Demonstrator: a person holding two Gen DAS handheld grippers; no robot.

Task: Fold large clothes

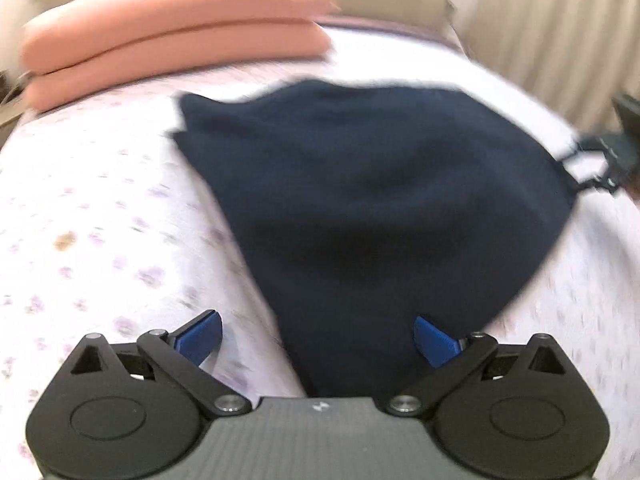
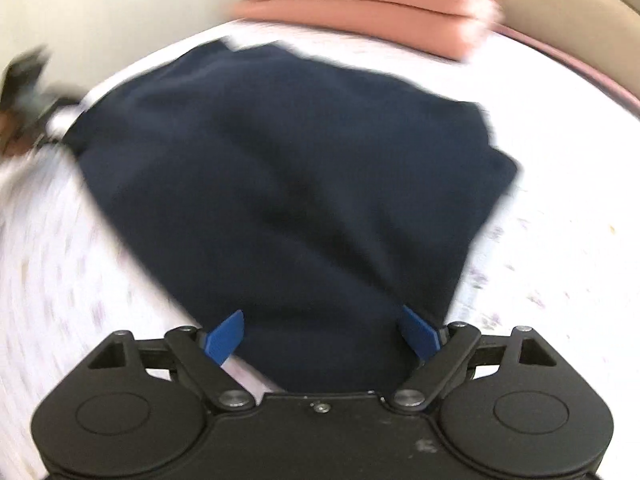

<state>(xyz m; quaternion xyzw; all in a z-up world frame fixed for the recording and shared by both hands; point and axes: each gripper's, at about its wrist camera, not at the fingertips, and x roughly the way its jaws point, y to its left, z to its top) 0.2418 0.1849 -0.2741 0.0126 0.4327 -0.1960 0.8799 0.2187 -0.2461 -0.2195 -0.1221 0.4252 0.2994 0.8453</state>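
A dark navy garment [image 1: 360,200] lies spread on the bed, folded into a rough block; it also fills the middle of the right wrist view [image 2: 280,184]. My left gripper [image 1: 318,338] is open, its blue fingertips [image 1: 200,338] wide apart at the garment's near corner, with cloth running in between them. My right gripper [image 2: 322,334] is open too, blue fingertips [image 2: 418,334] spread over the garment's near edge. The right gripper also shows at the far right of the left wrist view [image 1: 616,152], by the garment's other corner. Both views are motion-blurred.
The bed has a white sheet with small purple flowers [image 1: 100,220]. Two stacked salmon-pink pillows [image 1: 176,36] lie at the head of the bed, also in the right wrist view [image 2: 360,4]. A beige headboard [image 1: 400,4] and a curtain [image 1: 560,20] stand behind.
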